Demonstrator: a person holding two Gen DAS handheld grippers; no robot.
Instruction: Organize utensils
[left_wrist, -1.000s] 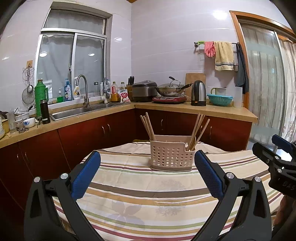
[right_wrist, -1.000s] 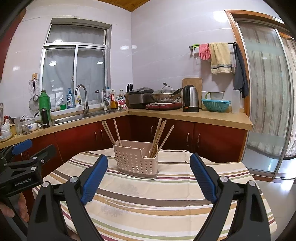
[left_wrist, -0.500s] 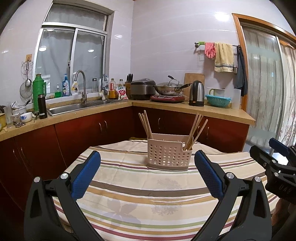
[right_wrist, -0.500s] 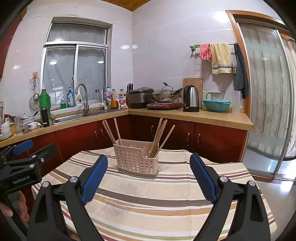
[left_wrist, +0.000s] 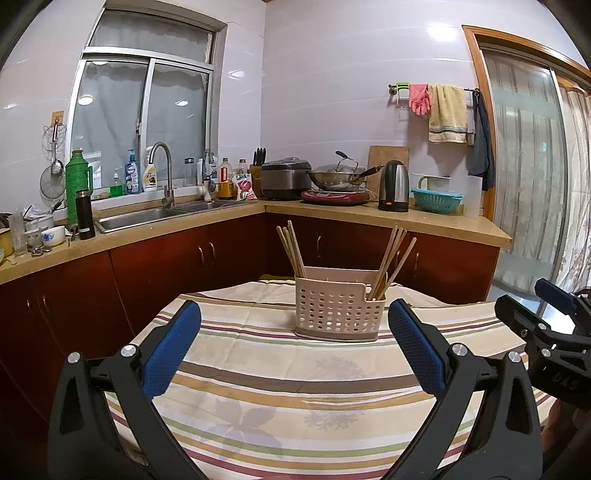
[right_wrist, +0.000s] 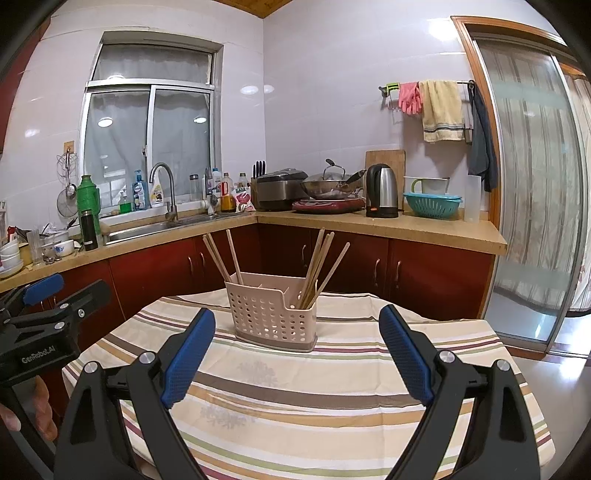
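From the left wrist camera we see our left gripper (left_wrist: 294, 349) hovering above the striped tablecloth (left_wrist: 266, 398), its blue-padded jaws spread wide with nothing between them. Ahead of it, toward the far side of the table, stands the perforated beige utensil caddy (left_wrist: 338, 314), upright on the cloth. It holds 2 bunches of wooden chopsticks: the left bunch (left_wrist: 290, 248) rises from the caddy's left end and leans up and to the left, while the right bunch (left_wrist: 393, 254) rises from the right end and fans up and to the right. Their long axes run steeply upward, lower ends down in the caddy and free ends toward the counter behind. At the right edge of this view our right gripper (left_wrist: 550, 314) is just visible, well apart from the caddy. From the right wrist camera, that gripper (right_wrist: 297, 356) also stands wide open and empty over the cloth, with the caddy (right_wrist: 273, 317) a little left of centre ahead. Here the dividers inside show, and the left chopsticks (right_wrist: 221, 254) and right chopsticks (right_wrist: 321, 266) sit in separate end compartments, splaying outward like a V. We see no loose utensils on the table in either view. We judge the sorting either finished or not yet begun, depending on whether the 2 bunches are meant to be gathered into 1 compartment; the pictures do not settle which.
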